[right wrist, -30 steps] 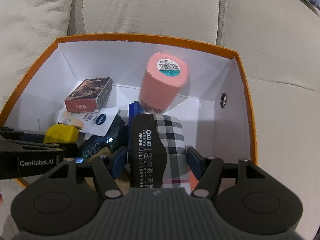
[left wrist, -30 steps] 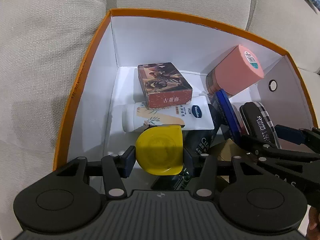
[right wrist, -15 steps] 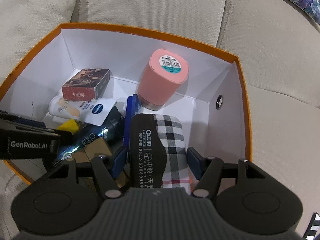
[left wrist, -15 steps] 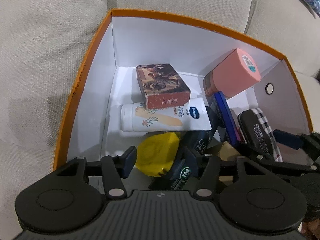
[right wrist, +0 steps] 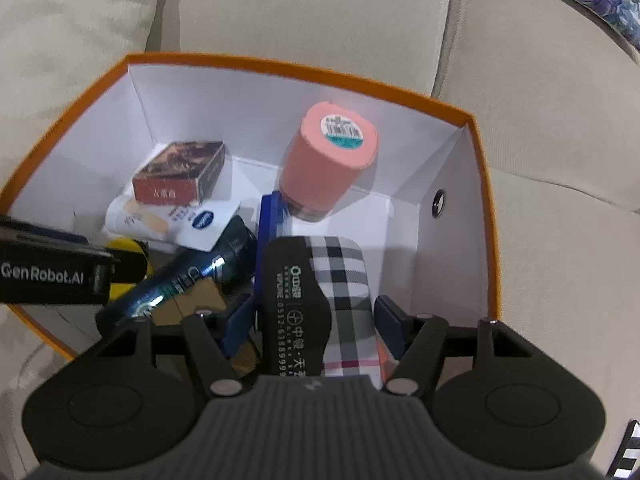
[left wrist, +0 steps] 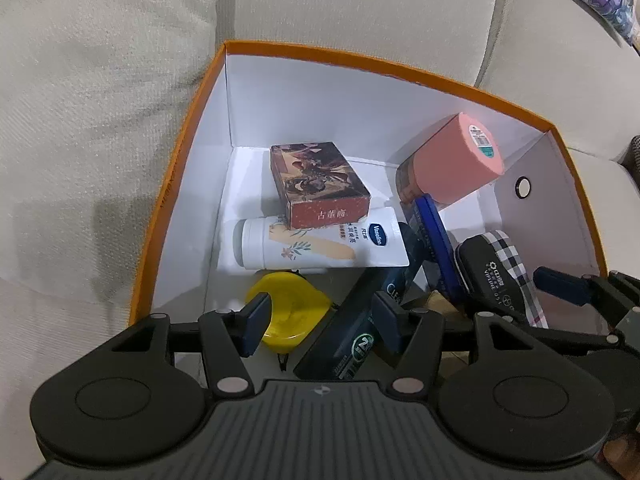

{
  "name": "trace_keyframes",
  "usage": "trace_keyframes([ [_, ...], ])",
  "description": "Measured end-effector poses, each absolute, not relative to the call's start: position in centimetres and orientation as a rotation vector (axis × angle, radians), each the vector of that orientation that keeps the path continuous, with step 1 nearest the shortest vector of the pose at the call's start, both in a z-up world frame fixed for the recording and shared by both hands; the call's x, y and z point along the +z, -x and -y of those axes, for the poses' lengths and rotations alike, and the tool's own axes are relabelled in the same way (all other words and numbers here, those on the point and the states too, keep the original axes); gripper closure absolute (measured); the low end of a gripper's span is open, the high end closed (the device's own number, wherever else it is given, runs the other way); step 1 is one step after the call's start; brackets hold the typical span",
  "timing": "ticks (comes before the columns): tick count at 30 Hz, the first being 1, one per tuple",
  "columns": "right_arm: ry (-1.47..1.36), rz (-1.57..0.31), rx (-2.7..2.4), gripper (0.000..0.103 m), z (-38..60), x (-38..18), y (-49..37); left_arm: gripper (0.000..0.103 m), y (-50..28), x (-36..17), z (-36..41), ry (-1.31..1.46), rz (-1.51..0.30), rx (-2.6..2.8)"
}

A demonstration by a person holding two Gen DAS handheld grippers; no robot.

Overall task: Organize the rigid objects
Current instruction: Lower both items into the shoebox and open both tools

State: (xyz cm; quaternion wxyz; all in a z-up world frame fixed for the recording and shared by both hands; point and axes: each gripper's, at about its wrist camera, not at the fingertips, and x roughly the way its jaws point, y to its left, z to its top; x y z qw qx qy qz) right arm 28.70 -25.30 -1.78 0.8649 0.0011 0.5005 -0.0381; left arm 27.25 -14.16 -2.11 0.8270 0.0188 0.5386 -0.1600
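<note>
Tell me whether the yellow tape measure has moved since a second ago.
Yes. The yellow tape measure has dropped from between the left claw pads, which have just been opening, to the box floor, now lying below the white tube.

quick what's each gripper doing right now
left gripper: open, jaws just widened, yellow rounded plastic case released.
right gripper: jaws just opening around black-and-plaid glasses case.
</note>
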Motion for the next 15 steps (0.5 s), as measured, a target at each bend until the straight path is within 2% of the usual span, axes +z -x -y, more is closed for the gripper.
trace_keyframes([
  [8,-0.016,-1.027,-0.101,0.030,25.7,-0.4,-28.0,0.035,-26.8,-0.5,13.9,-0.027,-1.126,-0.354],
  [11,-0.022,-1.025,-0.105,0.029,25.7,0.2,-27.5,0.030,-26.5,0.5,13.7,-0.034,-1.109,-0.347],
  [15,-0.025,-1.020,-0.115,0.027,25.6,1.4,-26.6,0.029,-25.7,1.9,13.2,-0.036,-1.089,-0.340],
])
